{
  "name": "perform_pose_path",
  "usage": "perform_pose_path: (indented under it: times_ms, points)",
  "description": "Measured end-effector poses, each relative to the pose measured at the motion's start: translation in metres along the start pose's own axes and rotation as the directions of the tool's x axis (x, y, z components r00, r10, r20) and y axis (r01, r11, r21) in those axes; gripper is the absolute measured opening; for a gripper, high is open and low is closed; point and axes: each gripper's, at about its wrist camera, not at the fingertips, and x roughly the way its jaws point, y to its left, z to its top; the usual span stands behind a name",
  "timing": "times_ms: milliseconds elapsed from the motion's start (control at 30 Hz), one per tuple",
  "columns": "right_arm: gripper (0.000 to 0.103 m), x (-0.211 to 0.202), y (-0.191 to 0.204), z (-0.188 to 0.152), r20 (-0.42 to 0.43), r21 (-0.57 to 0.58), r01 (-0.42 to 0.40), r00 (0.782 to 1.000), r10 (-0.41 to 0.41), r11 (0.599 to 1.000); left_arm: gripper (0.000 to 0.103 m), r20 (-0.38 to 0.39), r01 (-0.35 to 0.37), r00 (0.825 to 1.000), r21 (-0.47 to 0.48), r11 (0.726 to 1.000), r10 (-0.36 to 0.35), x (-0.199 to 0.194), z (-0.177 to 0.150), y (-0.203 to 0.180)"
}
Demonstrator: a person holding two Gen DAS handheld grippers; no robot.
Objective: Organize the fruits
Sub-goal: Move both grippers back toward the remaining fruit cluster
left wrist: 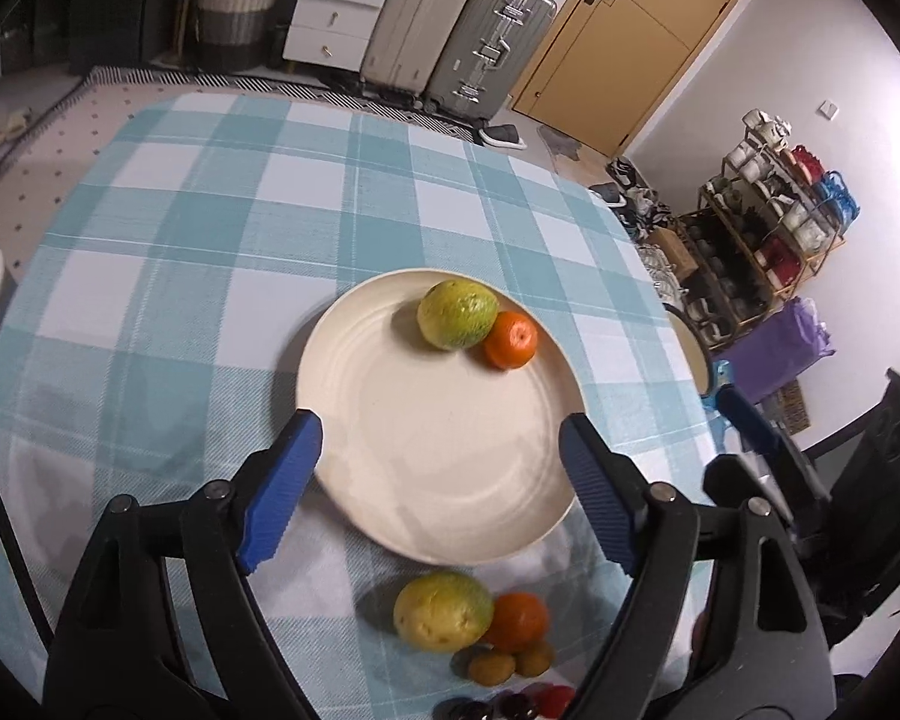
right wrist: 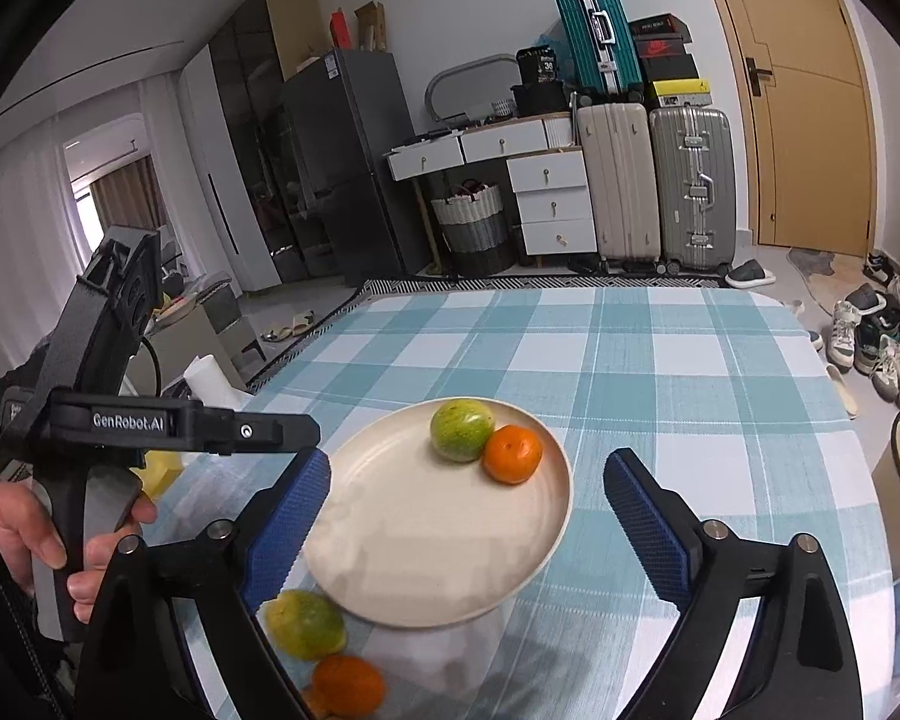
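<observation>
The left claw point(left wrist: 441, 429) is spread and empty above the cream plate point(left wrist: 390, 420), and the right claw point(right wrist: 468, 480) is spread and empty too. The next fruits, a green-yellow citrus point(left wrist: 443, 611) touching an orange point(left wrist: 519, 621), lie on the desk point(left wrist: 180, 240) just before the plate's near rim, below the left claw. I judge the left claw the nearer one; it must come back and down.

Dark and red fruits point(left wrist: 510, 705) cut off by bottom edge; small brown fruits point(left wrist: 510, 663) too small to identify.
</observation>
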Motion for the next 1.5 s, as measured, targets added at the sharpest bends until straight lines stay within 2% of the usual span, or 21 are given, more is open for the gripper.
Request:
perform_pose_path:
  times_ms: [333,433,500,767,867,1267,1500]
  points:
    - [0.099,-0.024,0.019,-0.015,0.029,-0.022,-0.008,1.0,0.009,1.0,0.085,0.094,-0.112,0.99,0.041,0.993,0.108,-0.029,-0.03,-0.008]
    - [0.1,-0.029,0.024,-0.02,0.033,-0.027,-0.009,0.999,0.01,1.0,0.091,0.125,-0.171,0.978,0.041,0.984,0.165,-0.035,-0.04,-0.009]
    - [0.101,-0.032,0.026,-0.023,0.034,-0.025,-0.01,0.999,0.011,1.0,0.101,0.135,-0.196,0.973,0.041,0.98,0.189,-0.035,-0.044,-0.009]
    - [0.103,-0.038,0.031,-0.04,0.018,-0.018,-0.039,0.999,0.039,0.999,0.102,0.168,-0.231,0.96,0.026,0.973,0.224,-0.043,-0.068,-0.002]
    - [0.103,-0.039,0.034,-0.046,0.011,-0.019,-0.052,0.999,0.052,0.998,0.102,0.179,-0.266,0.949,0.01,0.964,0.26,-0.043,-0.075,0.001]
    - [0.103,-0.02,0.041,-0.073,-0.089,-0.001,-0.114,0.99,0.114,0.993,0.102,0.135,-0.244,0.961,-0.004,0.97,0.243,-0.028,-0.107,0.015]
    - [0.103,-0.004,0.039,-0.087,-0.155,0.019,-0.088,0.984,0.09,0.996,0.102,0.123,-0.248,0.96,-0.057,0.967,0.253,-0.024,-0.115,0.036]
